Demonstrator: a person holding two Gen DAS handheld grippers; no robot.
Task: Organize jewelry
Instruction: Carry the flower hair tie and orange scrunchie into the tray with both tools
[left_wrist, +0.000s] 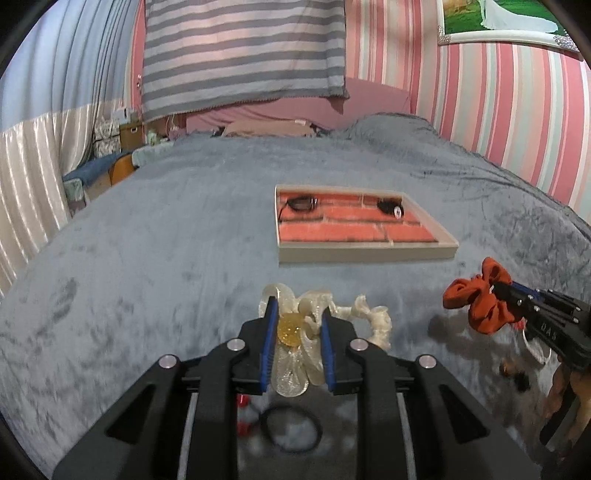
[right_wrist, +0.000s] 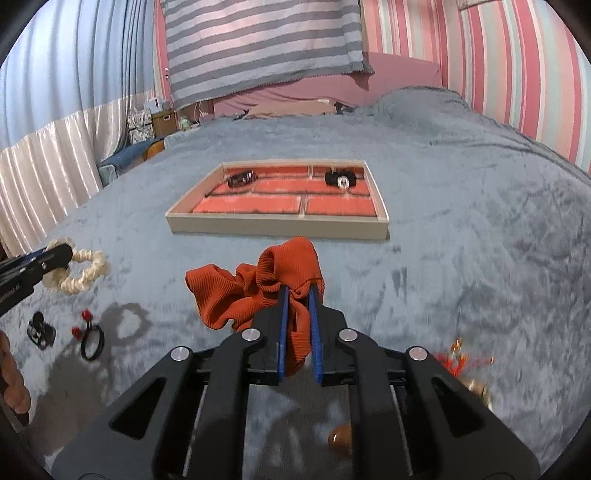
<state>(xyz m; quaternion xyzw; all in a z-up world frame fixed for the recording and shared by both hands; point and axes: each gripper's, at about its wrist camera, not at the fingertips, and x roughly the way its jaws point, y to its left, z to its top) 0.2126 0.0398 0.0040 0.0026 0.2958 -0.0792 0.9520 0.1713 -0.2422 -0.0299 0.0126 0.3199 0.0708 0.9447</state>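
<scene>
A shallow tray (left_wrist: 365, 254) (right_wrist: 277, 225) with a red brick-pattern floor lies on the grey bed cover and holds two small black hair pieces (left_wrist: 303, 203) (left_wrist: 389, 206). My left gripper (left_wrist: 299, 314) is shut on a cream hair piece (left_wrist: 295, 328) with an amber centre, its cream scrunchie part (left_wrist: 376, 317) hanging to the right. My right gripper (right_wrist: 297, 295) is shut on an orange-red scrunchie (right_wrist: 236, 291), lifted above the cover; it also shows at the right of the left wrist view (left_wrist: 476, 299).
A black hair tie with red beads (right_wrist: 90, 338) (left_wrist: 291, 428) and a small black clip (right_wrist: 40, 330) lie at the near left. Red-orange and gold trinkets (right_wrist: 461, 360) and a brown bead (right_wrist: 340, 439) lie at the near right. Striped fabric hangs behind the bed.
</scene>
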